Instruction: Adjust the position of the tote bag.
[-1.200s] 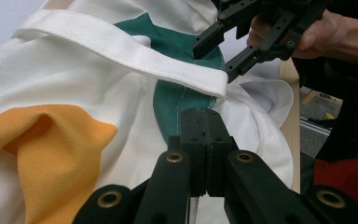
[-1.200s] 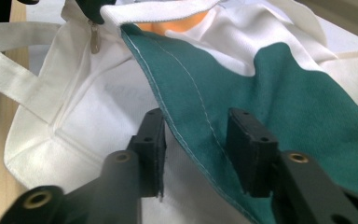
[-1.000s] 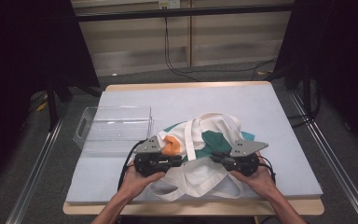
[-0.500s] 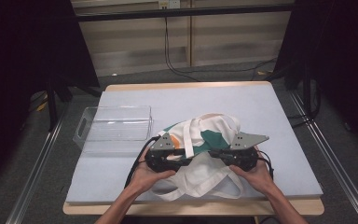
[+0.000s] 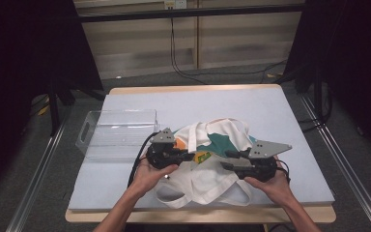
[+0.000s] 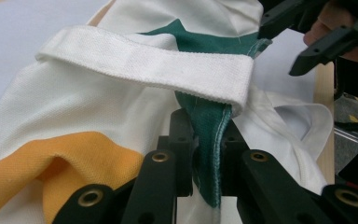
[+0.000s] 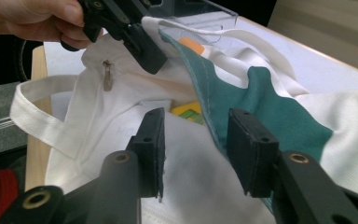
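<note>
In the high view, a white cloth bag [image 5: 207,166] with green and orange patches lay low in the middle of the frame, on the pale table [image 5: 270,116]. A clear plastic box [image 5: 118,133] sat to the left of it. The left gripper [image 5: 189,156] pointed at the bag from the left. The right gripper [image 5: 226,160] pointed at it from the right.

In the left gripper view, the two black jaws rose from the bottom middle and pinched the bag's green edge [image 6: 209,140] tight. They had just been closing on it. A white strap [image 6: 149,60] ran across the upper middle. An orange patch [image 6: 60,158] showed at the lower left.

In the right gripper view, the jaws stood apart at the bottom. They had just been opening, and the green edge [image 7: 261,98] hung loose between them. The left gripper [image 7: 142,46] held the bag at the upper left.
</note>
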The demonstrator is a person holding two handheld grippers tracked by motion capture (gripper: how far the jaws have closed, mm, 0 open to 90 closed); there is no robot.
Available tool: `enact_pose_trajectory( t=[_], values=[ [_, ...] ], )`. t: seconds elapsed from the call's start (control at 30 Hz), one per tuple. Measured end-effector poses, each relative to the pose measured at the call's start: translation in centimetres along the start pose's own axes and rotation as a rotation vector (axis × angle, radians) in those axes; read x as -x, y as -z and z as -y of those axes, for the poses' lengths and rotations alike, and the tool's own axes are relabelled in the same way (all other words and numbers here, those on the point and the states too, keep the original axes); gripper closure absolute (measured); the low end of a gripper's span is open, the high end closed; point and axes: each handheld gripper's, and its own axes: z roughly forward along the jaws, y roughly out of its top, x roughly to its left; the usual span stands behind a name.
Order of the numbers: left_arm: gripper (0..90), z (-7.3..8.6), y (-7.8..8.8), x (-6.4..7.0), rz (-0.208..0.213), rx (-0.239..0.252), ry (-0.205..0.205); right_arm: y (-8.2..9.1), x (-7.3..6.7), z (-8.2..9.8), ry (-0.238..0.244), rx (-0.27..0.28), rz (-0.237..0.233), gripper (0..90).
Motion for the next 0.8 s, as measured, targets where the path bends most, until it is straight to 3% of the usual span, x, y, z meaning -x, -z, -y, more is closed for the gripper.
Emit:
enact_pose_trajectory(
  t=[0.2,0.33,0.53,0.6,0.67,0.8],
  values=[
    [81.0,-0.5,0.3,-0.7,0.002,0.008,0.033,1.4,-0.6,0.3,-0.005,0.011,0.012,53.0],
    [81.1,-1.3,0.8,-1.3,0.006,0.017,0.042,2.0,-1.1,1.0,-0.010,-0.002,-0.005,54.3],
    [81.1,-2.4,1.2,-1.7,-0.005,0.009,0.040,1.1,-1.0,1.9,-0.024,-0.053,-0.030,51.2],
    [81.1,-2.7,1.3,-1.9,-0.007,0.004,0.039,0.5,-0.9,2.1,-0.029,-0.070,-0.057,46.6],
    [81.1,-2.9,1.3,-2.4,-0.011,0.003,0.053,-0.2,-1.2,2.5,-0.020,-0.105,-0.094,44.4],
    [81.1,-3.1,1.3,-2.8,-0.013,0.014,0.074,-0.8,-1.3,3.1,-0.025,-0.139,-0.111,42.2]
  ],
)
